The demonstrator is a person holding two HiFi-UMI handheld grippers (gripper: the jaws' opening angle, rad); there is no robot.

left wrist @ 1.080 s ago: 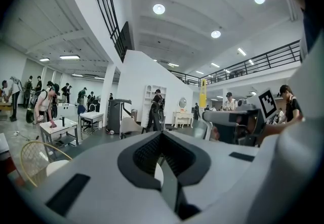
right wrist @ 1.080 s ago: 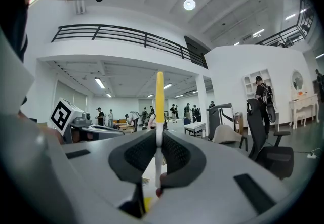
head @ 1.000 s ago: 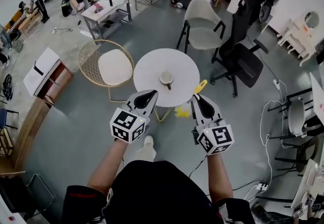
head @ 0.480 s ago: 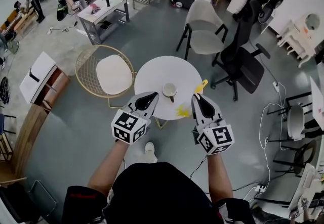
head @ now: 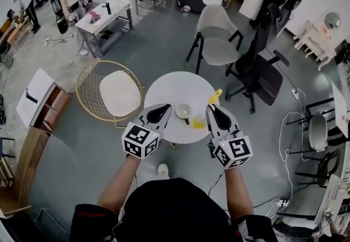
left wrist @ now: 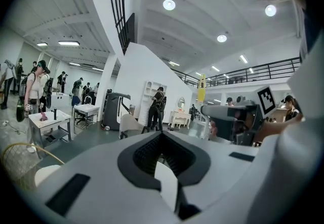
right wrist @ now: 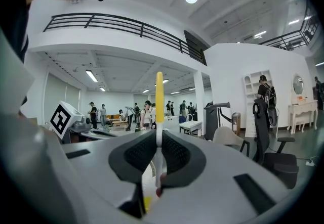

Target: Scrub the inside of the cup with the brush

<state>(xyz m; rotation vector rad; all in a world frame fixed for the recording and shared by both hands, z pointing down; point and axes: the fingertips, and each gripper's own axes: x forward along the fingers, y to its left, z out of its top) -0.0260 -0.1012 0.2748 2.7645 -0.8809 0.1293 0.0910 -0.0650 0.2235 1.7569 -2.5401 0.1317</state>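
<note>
Pinching the brush (right wrist: 159, 94), right gripper (right wrist: 158, 139); left gripper (left wrist: 161, 136) pressed together; cup (head: 184, 111) on table (head: 169, 85).

A grey floor (head: 164, 44) spreads under a round white worktop (head: 178, 85). Just left of it stands a gold wire chair (head: 117, 93) with a white cushion. Beyond it to the right are a beige chair (head: 217, 48) and a black office chair (head: 261, 74). A white desk (head: 104, 11) stands far left. Round ceiling lights (left wrist: 169, 4) shine overhead, and a black-railed balcony (right wrist: 121, 25) lines the white walls.

Cup (head: 184, 111) on table (head: 174, 87), brush (head: 197, 122) just right of it
</note>
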